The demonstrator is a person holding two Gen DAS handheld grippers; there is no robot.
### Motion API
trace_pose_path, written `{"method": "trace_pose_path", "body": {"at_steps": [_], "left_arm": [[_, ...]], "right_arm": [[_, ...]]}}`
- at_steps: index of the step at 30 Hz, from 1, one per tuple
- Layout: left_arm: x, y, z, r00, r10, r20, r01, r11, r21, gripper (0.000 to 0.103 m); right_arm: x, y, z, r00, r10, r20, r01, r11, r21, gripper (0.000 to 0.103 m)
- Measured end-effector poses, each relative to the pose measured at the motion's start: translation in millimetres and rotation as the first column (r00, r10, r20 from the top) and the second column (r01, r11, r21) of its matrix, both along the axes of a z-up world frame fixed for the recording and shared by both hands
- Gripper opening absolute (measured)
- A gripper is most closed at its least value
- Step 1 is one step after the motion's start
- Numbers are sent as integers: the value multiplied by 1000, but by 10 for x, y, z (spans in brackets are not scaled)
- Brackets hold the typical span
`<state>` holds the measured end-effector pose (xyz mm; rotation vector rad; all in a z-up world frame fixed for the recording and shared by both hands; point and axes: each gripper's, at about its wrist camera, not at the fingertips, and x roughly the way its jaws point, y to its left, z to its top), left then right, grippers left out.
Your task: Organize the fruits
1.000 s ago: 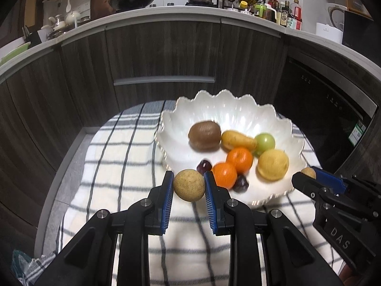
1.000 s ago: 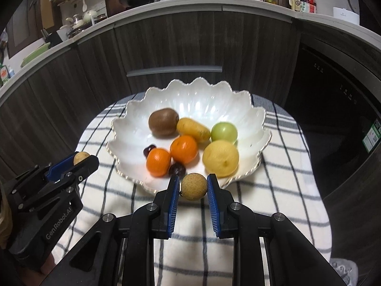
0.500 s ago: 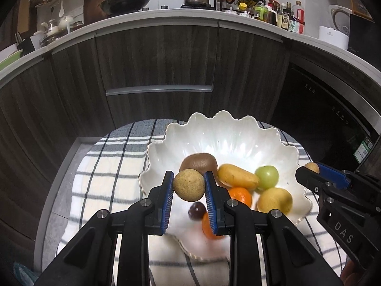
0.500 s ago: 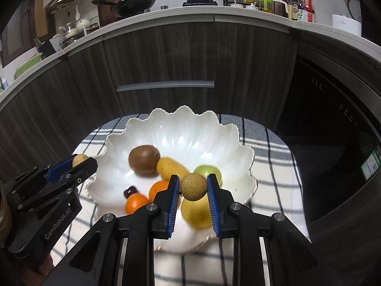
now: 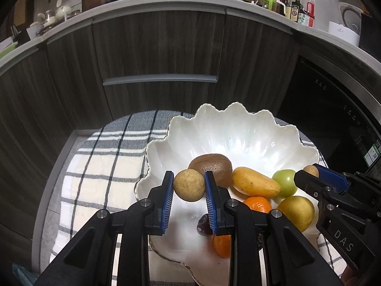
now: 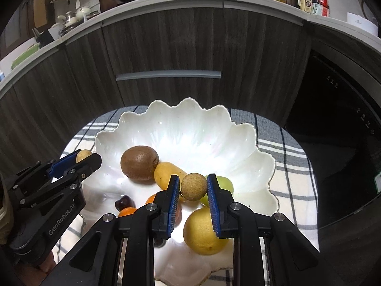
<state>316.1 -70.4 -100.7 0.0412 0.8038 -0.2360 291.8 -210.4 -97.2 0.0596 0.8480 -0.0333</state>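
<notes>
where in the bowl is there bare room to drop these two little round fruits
The back half of the white bowl, behind the kiwi and yellow mango, is bare. So is the near-left floor beside the dark cherry. The front right, around the oranges, green fruit and lemon, is crowded.

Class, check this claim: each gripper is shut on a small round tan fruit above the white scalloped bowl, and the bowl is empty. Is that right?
Not quite. Both wrist views show the bowl already holds fruit, including a kiwi. The rest stands: left gripper and right gripper each clamp a tan fruit.
</notes>
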Motion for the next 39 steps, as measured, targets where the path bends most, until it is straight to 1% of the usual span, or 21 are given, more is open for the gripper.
{"method": "trace_pose_path", "body": {"at_steps": [2,4,6,8,10,11,12,13,14,15,16,18,21,26,30,35,39], "left_arm": [[7,6,-24,1000,1,-5,-1,1000,-2,27],[11,9,-40,1000,1,-11,-1,1000,-2,30],[5,16,-38,1000,4,-11,-4,1000,0,40],[-9,27,-25,1000,9,-5,-9,1000,4,44],[-20,31,-14,1000,11,-5,-11,1000,11,45],[-25,36,-8,1000,13,-5,-13,1000,15,48],[-37,44,4,1000,18,-4,-18,1000,18,54],[-56,53,22,1000,24,2,-24,1000,20,57],[-68,60,37,1000,27,6,-28,999,21,60],[-94,66,65,999,32,15,-33,999,27,63],[-101,70,76,999,35,17,-35,999,30,65],[-146,93,121,998,50,26,-51,998,36,74],[-227,135,192,997,70,40,-71,997,39,80],[-392,196,306,995,91,50,-93,995,37,87],[-542,244,378,994,98,51,-100,994,35,88],[-727,315,465,992,113,50,-114,993,25,88],[-874,353,524,991,121,50,-122,992,19,91]], "right_arm": [[14,9,-24,1000,2,-7,-2,1000,-2,25],[20,13,-44,1000,3,-14,-3,1000,-4,25],[15,8,-52,1000,1,-18,-1,1000,-9,25],[8,11,-44,1000,-2,-16,2,1000,-21,26],[4,11,-34,1000,-6,-17,5,1000,-28,29],[-3,7,-26,1000,-12,-18,12,999,-32,36],[-10,6,-17,1000,-18,-16,17,999,-36,47],[-23,6,1,1000,-26,-10,25,999,-45,53],[-30,3,16,1000,-29,-4,29,998,-50,64],[-52,3,43,999,-34,8,35,998,-58,68],[-71,7,68,999,-39,18,40,997,-68,69],[-101,18,118,999,-46,27,48,995,-85,72],[-159,0,180,997,-66,36,69,994,-84,81],[-284,-14,275,995,-88,43,92,993,-79,81],[-412,7,340,995,-90,43,93,993,-67,81],[-576,89,436,997,-70,44,73,995,-75,81],[-698,114,508,996,-69,53,72,995,-65,81]]}}
